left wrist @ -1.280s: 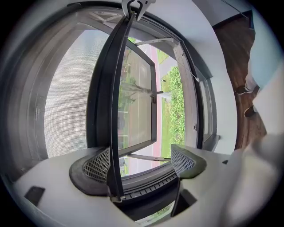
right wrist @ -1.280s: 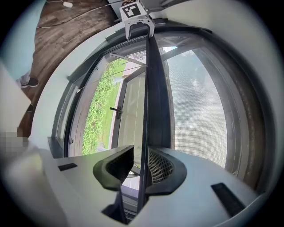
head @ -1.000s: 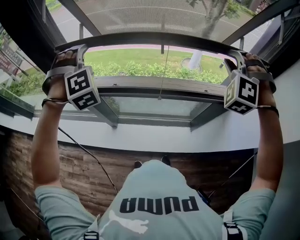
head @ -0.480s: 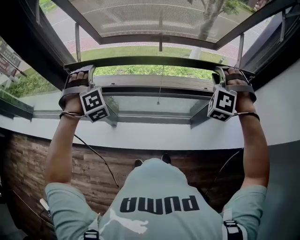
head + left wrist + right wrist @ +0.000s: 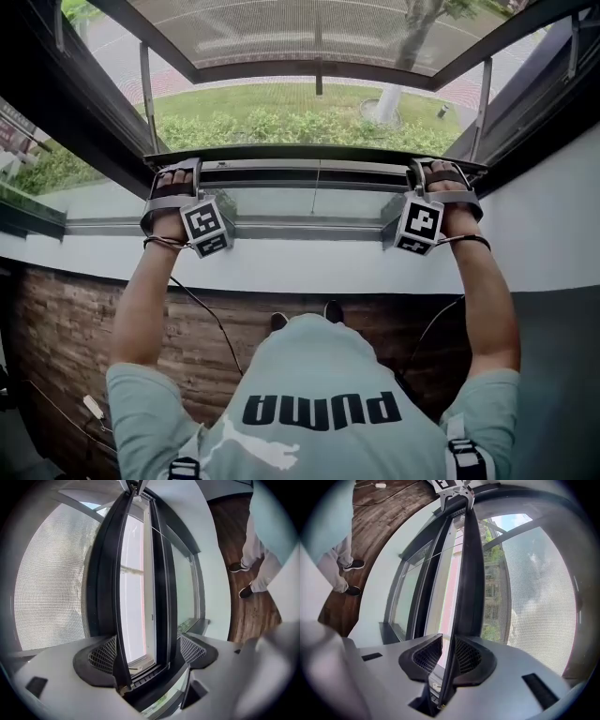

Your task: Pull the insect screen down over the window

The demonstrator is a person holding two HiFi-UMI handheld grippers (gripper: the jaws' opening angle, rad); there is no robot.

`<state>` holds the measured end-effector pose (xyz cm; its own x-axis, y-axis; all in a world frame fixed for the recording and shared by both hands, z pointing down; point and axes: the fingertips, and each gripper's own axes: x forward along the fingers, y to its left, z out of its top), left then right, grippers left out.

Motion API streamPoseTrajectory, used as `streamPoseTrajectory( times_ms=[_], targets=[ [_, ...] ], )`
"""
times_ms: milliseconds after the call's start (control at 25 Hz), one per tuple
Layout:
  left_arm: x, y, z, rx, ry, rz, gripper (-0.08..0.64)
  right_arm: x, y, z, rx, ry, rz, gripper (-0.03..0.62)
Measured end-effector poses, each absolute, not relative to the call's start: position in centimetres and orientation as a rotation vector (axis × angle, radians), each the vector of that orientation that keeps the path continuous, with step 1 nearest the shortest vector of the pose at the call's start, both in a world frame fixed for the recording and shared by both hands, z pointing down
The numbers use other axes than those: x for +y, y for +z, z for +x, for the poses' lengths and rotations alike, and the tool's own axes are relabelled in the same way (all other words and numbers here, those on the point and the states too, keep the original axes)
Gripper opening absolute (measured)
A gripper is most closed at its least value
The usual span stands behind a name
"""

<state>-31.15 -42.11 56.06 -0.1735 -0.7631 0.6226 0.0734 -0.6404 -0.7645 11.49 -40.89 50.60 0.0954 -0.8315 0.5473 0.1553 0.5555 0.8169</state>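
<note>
The insect screen's dark bottom bar runs across the window, with grey mesh stretched above it. My left gripper sits on the bar's left end and my right gripper on its right end. In the left gripper view the bar lies against one pad only, and my left gripper stands wide with open space to the other pad. In the right gripper view the bar's thin edge passes between both pads, and my right gripper is shut on it.
Just below the bar are the lower window frame and the white sill. Dark side frames flank the opening. Under the sill there is a brick-patterned wall with cables hanging down. The person's torso fills the bottom of the head view.
The bar and both grippers have come down together toward the lower window frame. More mesh now shows above the bar, and the open strip below it has narrowed.
</note>
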Motion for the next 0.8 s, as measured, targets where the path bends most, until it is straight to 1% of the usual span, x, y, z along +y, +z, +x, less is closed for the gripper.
streamPoseTrajectory(
  times_ms=[160, 320, 480, 800],
  targets=[
    [-42.2, 58.0, -31.1, 0.847, -1.842, -1.533, 0.417, -40.9, 52.5, 11.3, -1.279, -0.807, 0.682, 0.081],
    [-42.1, 60.4, -31.0, 0.807, -1.893, -1.557, 0.416, -40.8, 55.0, 11.4, -1.292, -0.779, 0.647, 0.066],
    [-41.3, 63.3, -31.0, 0.771, -1.933, -1.588, 0.416, -40.5, 58.3, 11.3, -1.298, -0.752, 0.622, 0.066],
    [-41.2, 65.8, -31.0, 0.732, -1.964, -1.593, 0.416, -40.3, 60.8, 11.4, -1.310, -0.728, 0.616, 0.066]
  ],
)
